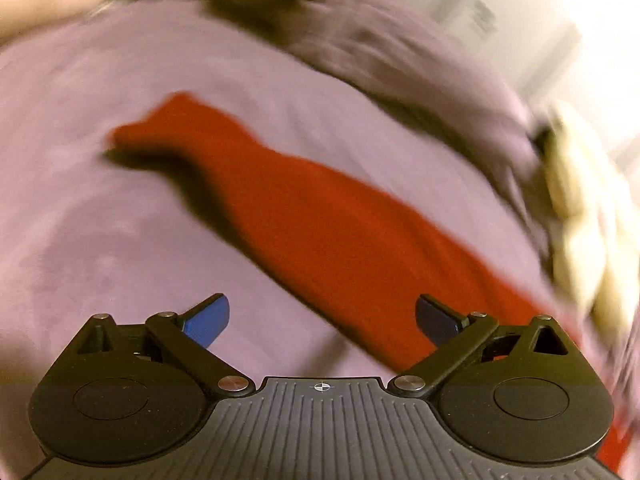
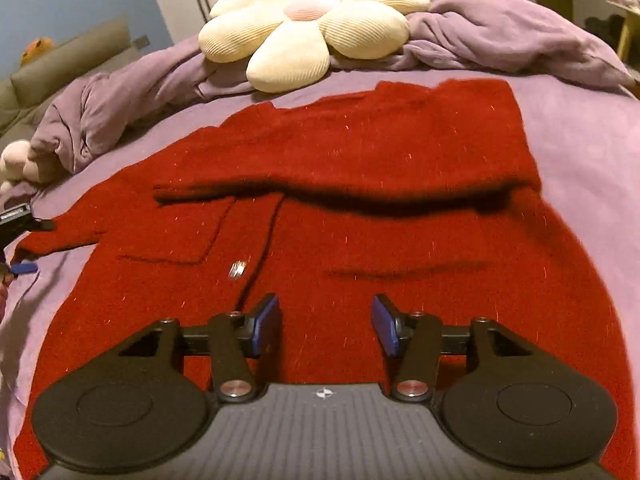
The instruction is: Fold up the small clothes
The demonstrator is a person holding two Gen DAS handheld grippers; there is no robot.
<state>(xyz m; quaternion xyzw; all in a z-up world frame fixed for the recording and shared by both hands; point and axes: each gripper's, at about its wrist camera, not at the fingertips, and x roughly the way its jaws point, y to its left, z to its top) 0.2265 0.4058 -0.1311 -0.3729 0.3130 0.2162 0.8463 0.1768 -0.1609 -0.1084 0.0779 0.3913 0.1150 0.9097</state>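
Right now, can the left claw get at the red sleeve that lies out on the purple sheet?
Probably yes. The left claw is open and empty, and the sleeve lies flat on the sheet just ahead, with nothing over it.

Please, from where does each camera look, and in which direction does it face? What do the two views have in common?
Left wrist: sits on the left tool, looks down along its open fingers at one sleeve of the red cardigan on the purple sheet; blurred.
Right wrist: sits on the right tool, fingers open, low over the cardigan, facing the flower pillow; the left tool shows at the left edge, by the sleeve.
Shared: cardigan, sheet, pillow.
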